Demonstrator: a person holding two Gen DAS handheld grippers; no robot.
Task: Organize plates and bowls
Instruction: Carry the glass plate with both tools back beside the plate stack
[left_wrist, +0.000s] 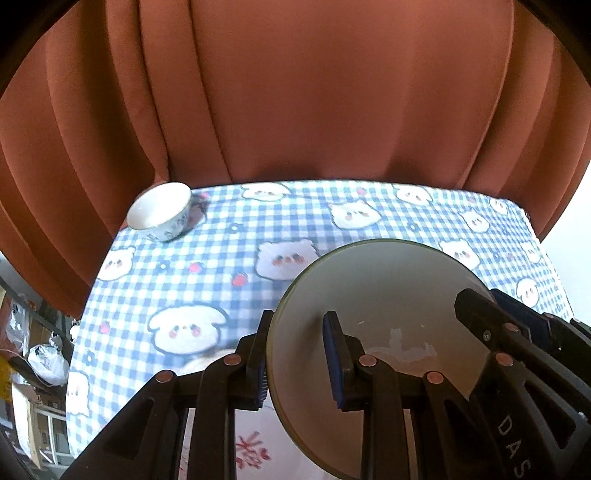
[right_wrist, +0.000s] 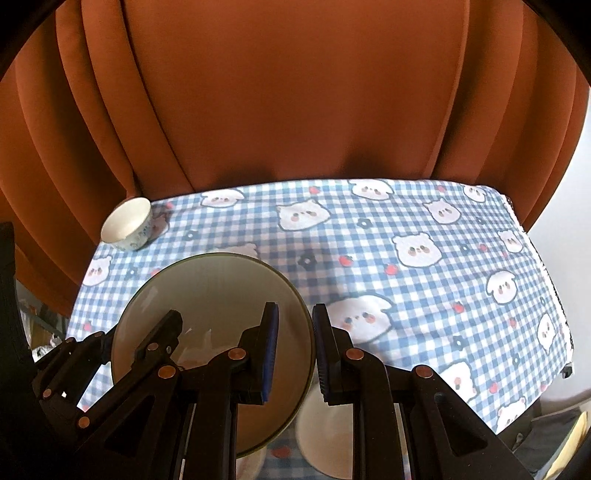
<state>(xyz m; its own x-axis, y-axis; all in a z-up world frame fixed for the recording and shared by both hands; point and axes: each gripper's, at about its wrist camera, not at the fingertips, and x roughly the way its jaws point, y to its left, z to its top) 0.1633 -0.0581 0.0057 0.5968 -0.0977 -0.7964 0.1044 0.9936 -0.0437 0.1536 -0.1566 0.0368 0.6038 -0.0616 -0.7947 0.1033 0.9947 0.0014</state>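
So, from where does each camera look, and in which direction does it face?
Left wrist view: sits on the left gripper, looking forward over the checked tablecloth toward the orange curtain; its own fingers straddle the left rim of the grey plate, and the right gripper shows at the far rim.
Right wrist view: sits on the right gripper, facing the same way; its fingers straddle the plate's right rim, and the left gripper shows at left.
Both share the plate, the small patterned bowl, tablecloth and curtain.
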